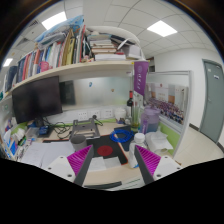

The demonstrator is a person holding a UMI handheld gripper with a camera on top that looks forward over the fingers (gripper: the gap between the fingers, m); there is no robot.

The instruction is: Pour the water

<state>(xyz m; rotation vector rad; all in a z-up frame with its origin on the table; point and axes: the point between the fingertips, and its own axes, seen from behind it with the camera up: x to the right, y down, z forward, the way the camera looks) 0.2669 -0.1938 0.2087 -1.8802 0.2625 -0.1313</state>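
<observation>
Tool (113,163) open, empty, pads (80,160) apart; blue cup (122,135) ahead w/ bottle (131,108); no writing legible.

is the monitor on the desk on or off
Off: the monitor screen is uniformly black, no image or glow. The tongs are open, nothing between them.

My own fingers (80,158) are cut off below, so only their magenta pads and upper parts show, and nothing tells me what holds them.

The desk (40,155) is my landmark. On it, the things clustered beyond my fingers are too small to name surely (a dark bottle (130,108), perhaps, and a blue tub (122,135)). Above the desk, the shelf (70,68) holds books whose spines I cannot read. Left of the desk the clutter blurs together.
</observation>
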